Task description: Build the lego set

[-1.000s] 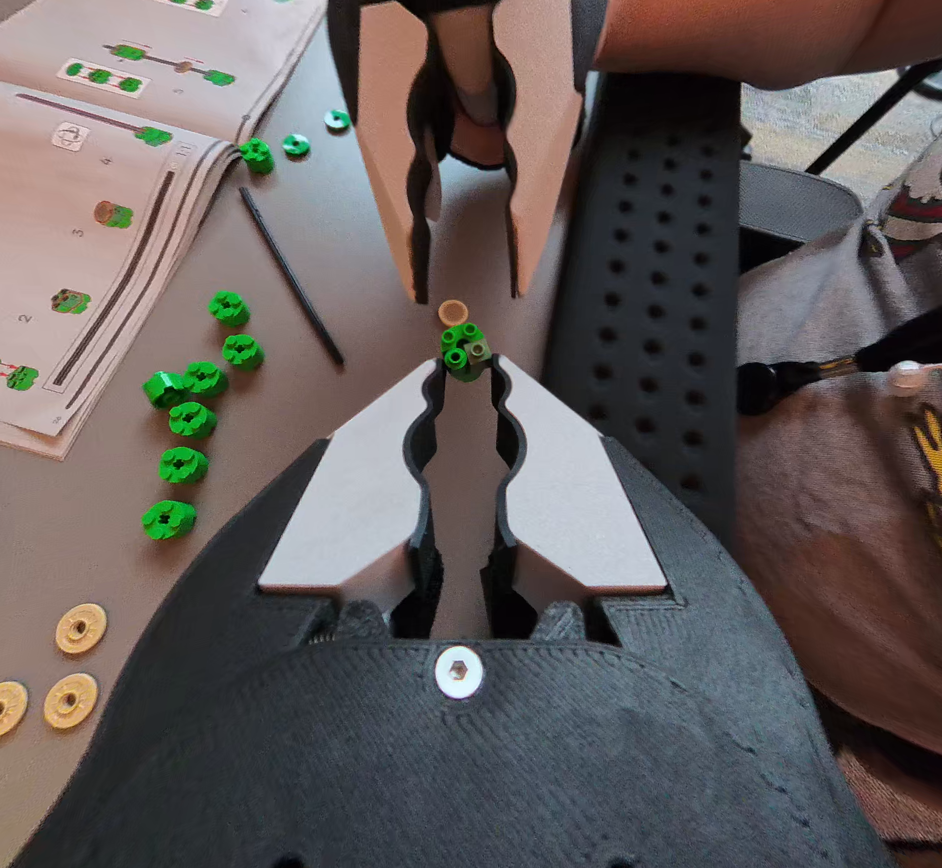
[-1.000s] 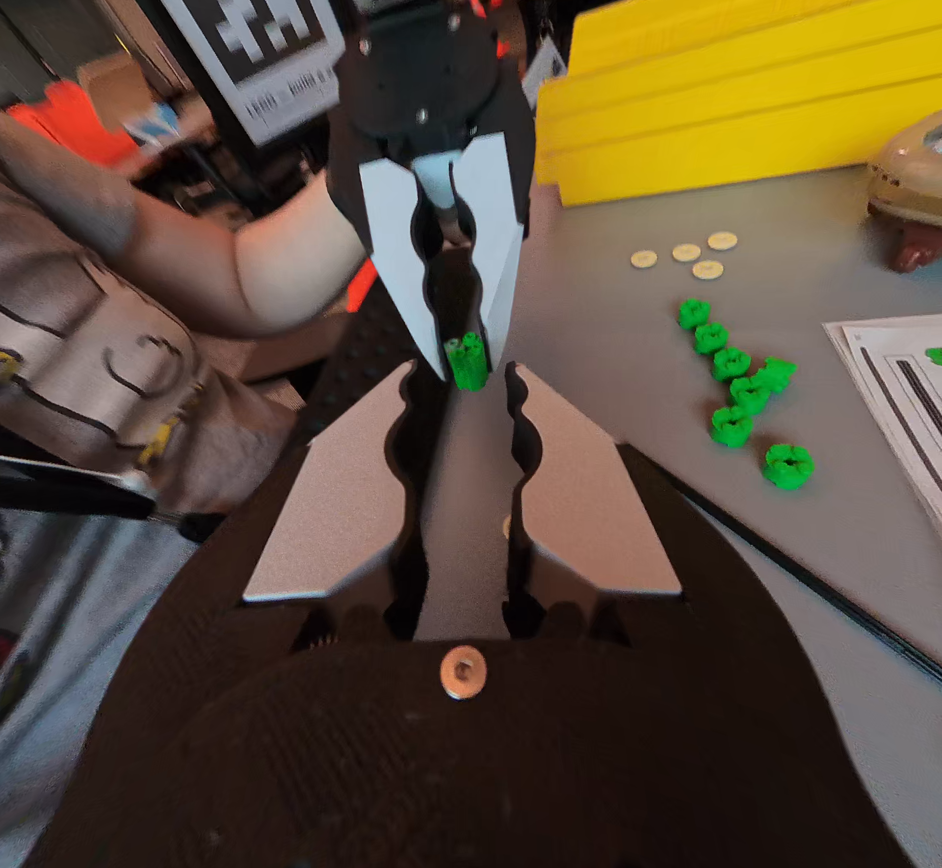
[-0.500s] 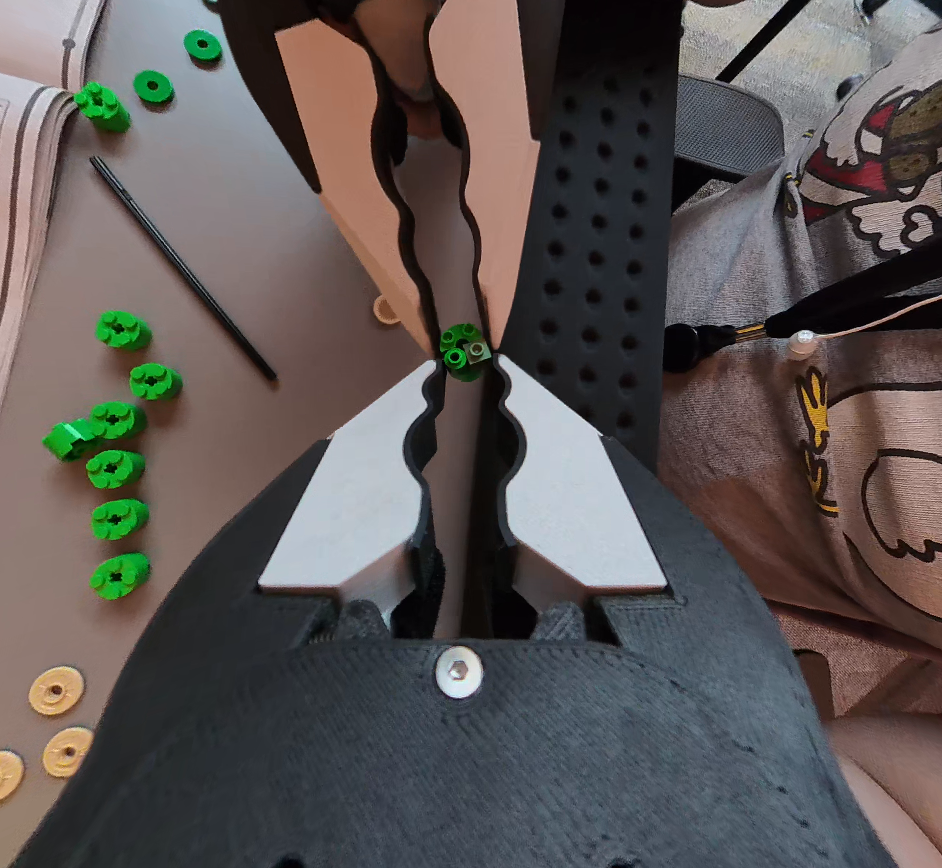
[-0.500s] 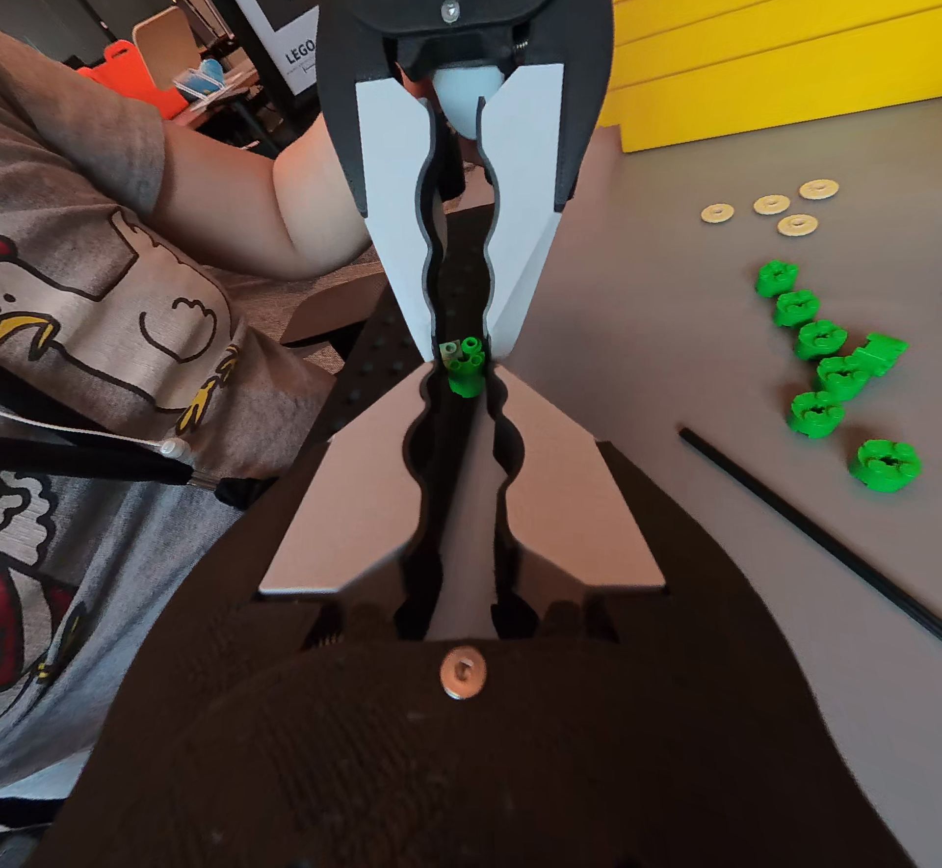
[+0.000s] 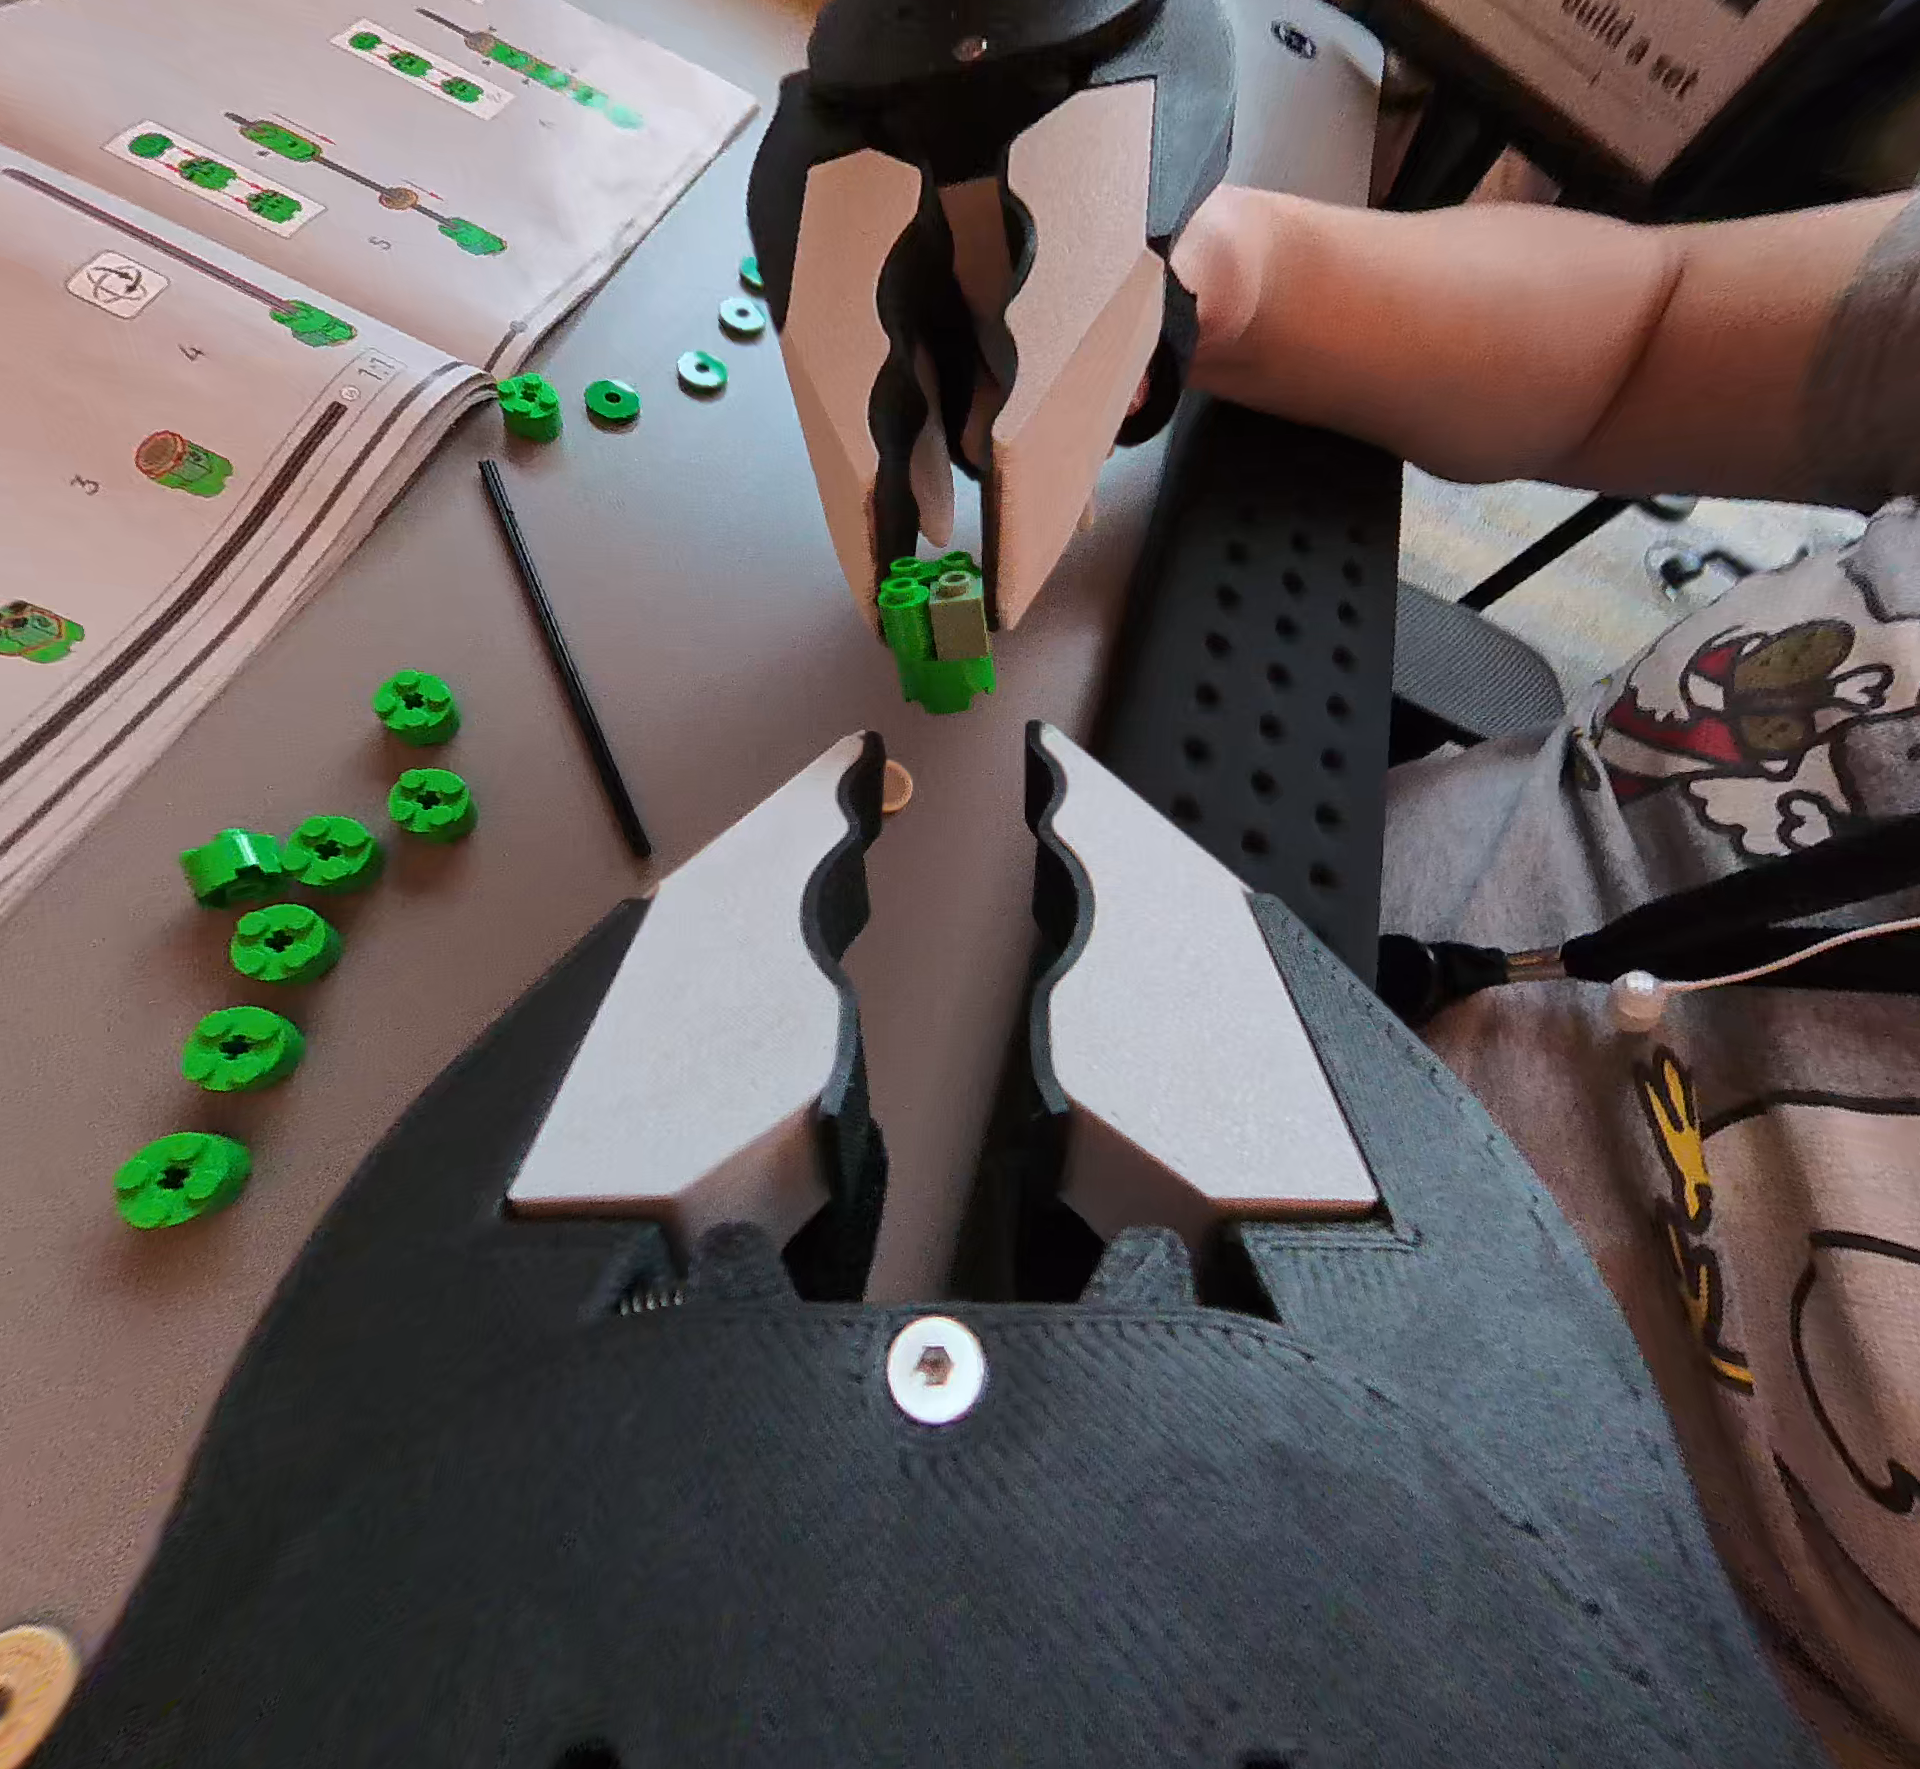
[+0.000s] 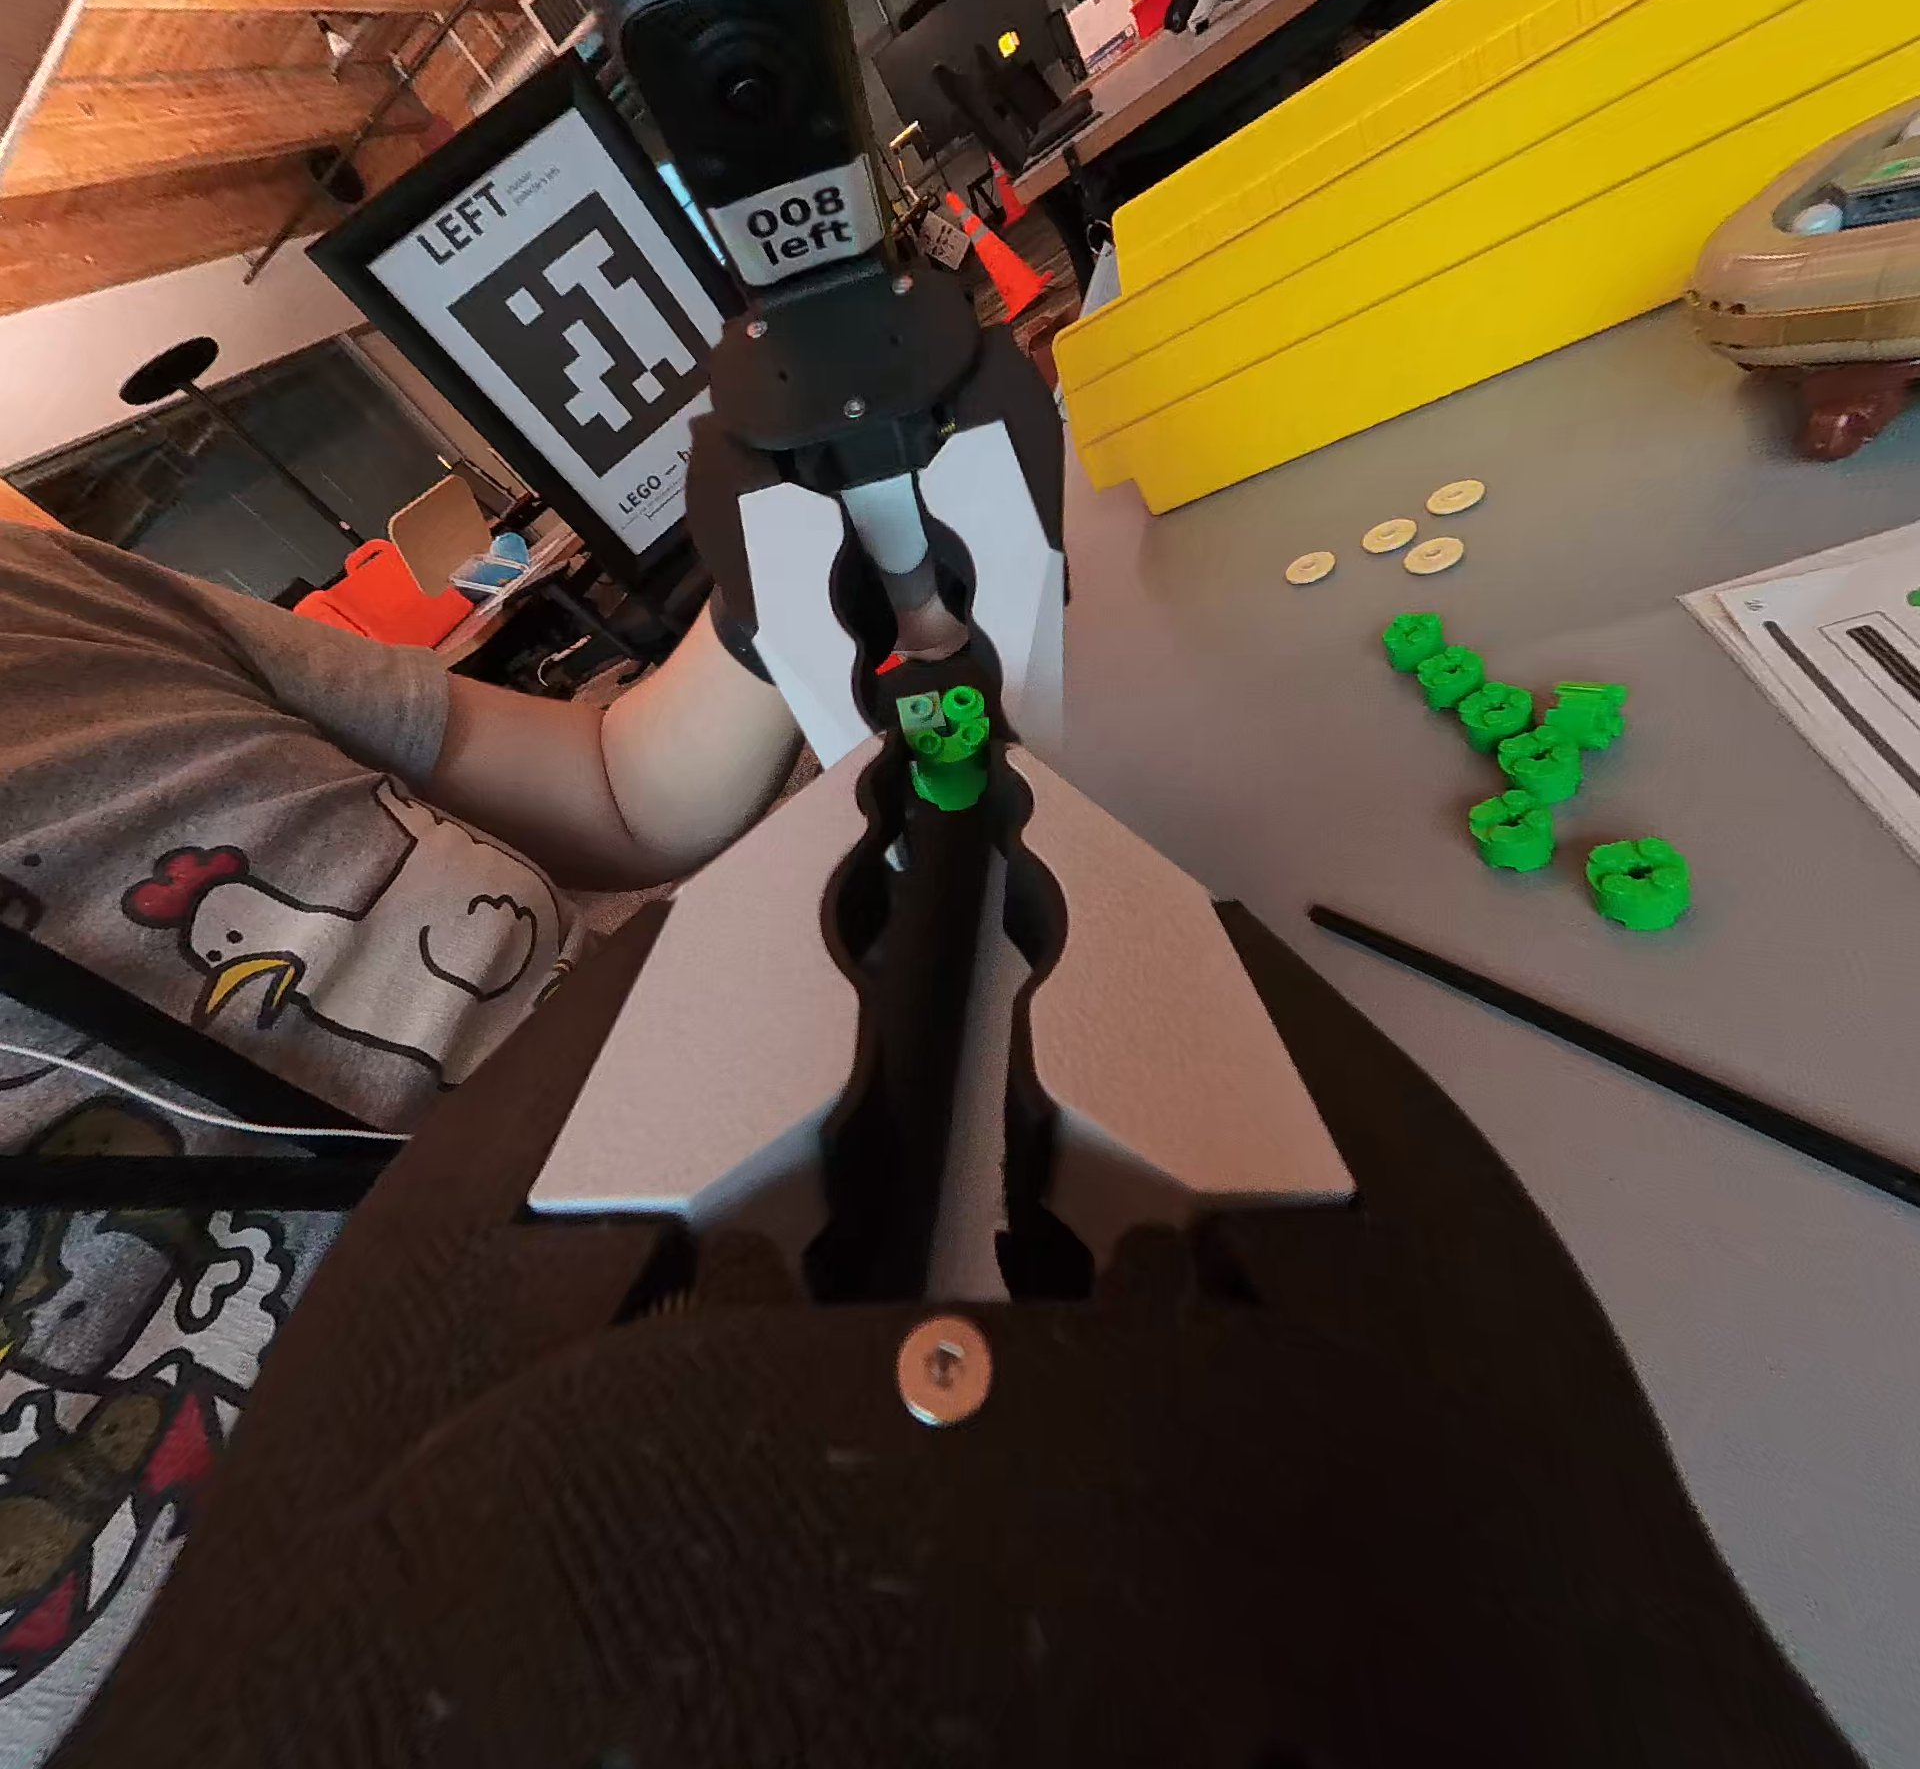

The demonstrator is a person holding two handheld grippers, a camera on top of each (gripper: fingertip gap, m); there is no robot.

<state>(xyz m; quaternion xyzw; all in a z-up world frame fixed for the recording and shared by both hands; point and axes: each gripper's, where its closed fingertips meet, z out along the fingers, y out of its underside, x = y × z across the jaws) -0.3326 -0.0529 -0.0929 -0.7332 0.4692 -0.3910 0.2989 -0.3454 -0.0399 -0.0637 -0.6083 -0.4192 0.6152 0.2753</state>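
right gripper pinched the green brick stack at its tips, off the table | left gripper stood parted, empty, just short of the stack | tan disc by its left tip | black rod, loose green bricks and booklet farther left

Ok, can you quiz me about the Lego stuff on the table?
1. True or false: the left gripper holds the green brick stack.
2. What lies beside the loose green round bricks? A) black rod B) spoon C) scissors
3. How many tan discs lie near the yellow bin?
Key: 1 false, the right gripper holds it; 2 A; 3 four.
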